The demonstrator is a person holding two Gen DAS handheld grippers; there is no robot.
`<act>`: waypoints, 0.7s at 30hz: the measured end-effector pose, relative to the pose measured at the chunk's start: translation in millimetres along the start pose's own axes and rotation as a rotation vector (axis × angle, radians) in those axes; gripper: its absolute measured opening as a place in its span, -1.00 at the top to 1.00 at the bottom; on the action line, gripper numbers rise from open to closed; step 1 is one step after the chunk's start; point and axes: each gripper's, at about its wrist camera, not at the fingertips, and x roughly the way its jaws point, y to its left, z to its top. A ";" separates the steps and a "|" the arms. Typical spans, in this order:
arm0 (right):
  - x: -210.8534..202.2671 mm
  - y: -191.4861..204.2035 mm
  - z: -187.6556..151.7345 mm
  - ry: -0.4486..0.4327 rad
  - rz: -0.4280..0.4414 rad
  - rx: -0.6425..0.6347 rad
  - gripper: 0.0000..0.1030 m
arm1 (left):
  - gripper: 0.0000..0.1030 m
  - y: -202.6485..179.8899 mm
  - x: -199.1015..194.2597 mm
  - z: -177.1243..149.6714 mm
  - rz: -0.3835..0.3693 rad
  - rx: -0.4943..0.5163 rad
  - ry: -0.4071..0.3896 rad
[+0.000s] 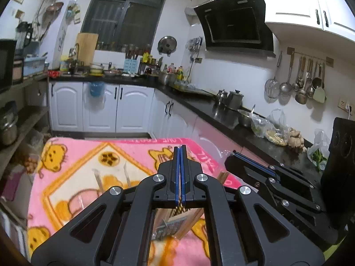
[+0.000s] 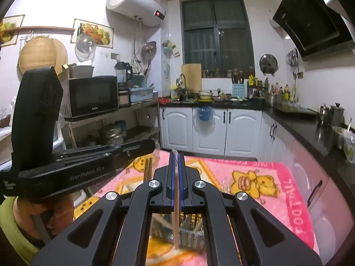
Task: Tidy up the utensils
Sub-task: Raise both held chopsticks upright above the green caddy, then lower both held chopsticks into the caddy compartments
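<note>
The left gripper (image 1: 180,149) is clenched on a thin chopstick (image 1: 180,207); the right gripper (image 2: 176,155) pinches another chopstick (image 2: 176,228) above the basket (image 2: 190,232) on the blanket-covered worktop (image 2: 277,177). Such narrow pinches may let either stick swivel or slip free.

Bright indoor light falls from overhead and washes the white wall (image 1: 239,75) ahead of the left tongs (image 1: 180,148) almost blank; the window (image 2: 218,33) straight beyond the right tongs (image 2: 176,155) is dark. Hanging ladles (image 1: 299,82) cast soft shadows on that wall. Both views bulge strongly, with black corners. The pink blanket (image 2: 255,170) under the tongs is smeared, and the nearest parts are soft.
</note>
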 end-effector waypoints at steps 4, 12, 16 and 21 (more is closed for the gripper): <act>1.6 -2.1 13.8 -0.026 -0.001 -0.002 0.94 | 1.00 1.3 -2.5 14.5 0.009 -0.001 -0.029; 4.2 -6.1 40.3 -0.077 0.009 -0.005 0.94 | 1.00 6.9 -6.7 43.3 0.031 -0.011 -0.086; 8.1 -7.9 47.0 -0.079 0.005 -0.007 0.94 | 1.00 8.8 -3.5 51.5 0.042 -0.018 -0.102; 19.6 -13.2 51.5 -0.060 -0.013 -0.009 0.94 | 1.00 14.1 9.2 53.6 0.054 -0.036 -0.099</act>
